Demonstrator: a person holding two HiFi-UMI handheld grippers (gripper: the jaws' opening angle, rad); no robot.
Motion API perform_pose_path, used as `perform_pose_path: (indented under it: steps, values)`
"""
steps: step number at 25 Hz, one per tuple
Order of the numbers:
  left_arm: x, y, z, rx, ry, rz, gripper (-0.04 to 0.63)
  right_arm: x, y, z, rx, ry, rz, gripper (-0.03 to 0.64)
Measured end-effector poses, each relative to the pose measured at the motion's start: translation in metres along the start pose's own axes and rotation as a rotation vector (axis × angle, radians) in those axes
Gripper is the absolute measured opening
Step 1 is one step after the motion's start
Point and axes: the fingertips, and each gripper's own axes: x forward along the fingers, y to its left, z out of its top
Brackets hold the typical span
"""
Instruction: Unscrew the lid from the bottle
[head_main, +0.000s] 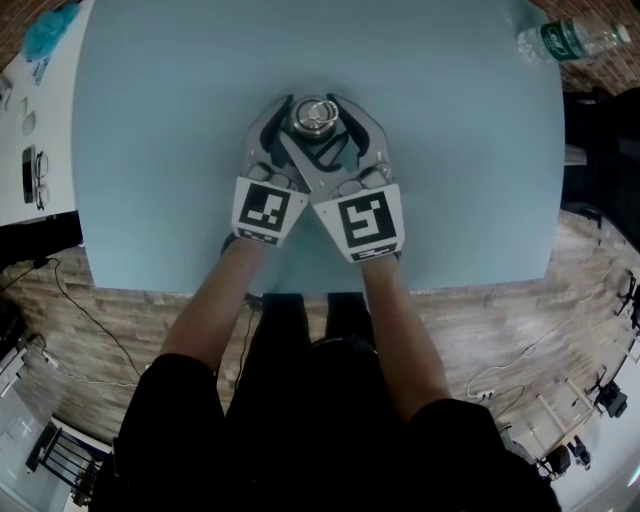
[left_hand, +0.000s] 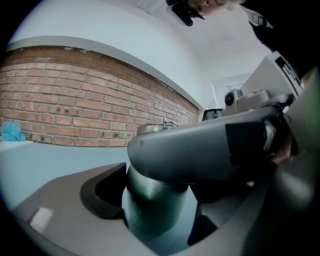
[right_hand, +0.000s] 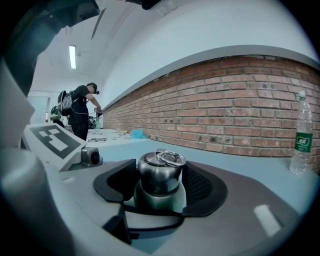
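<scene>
At twelve o'clock, unclenched left tongs (left_hand: 157, 210) flank the steel bottle (left_hand: 150, 192) for bracing, unclenched right tongs (right_hand: 159, 189) its lid (right_hand: 159, 170) for twisting.

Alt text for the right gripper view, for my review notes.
A steel lid with a ring handle, on a green bottle, stands between the right gripper's open jaws over a pale blue table. Behind: a brick wall, a plastic water bottle at right, a person far left.
</scene>
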Motion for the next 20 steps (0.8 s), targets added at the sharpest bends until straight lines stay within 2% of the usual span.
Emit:
perform_pose_path:
  steps: [7, 20]
  values:
    - [0.0, 0.001, 0.0004, 0.011, 0.005, -0.019, 0.36, 0.0004, -0.0009, 0.0012, -0.023, -0.006, 0.013, 0.267]
    - [-0.0005, -0.0003, -0.0002, 0.032, 0.015, -0.113, 0.365, 0.0001, 0.0034, 0.0004, -0.084, 0.0, 0.151, 0.264]
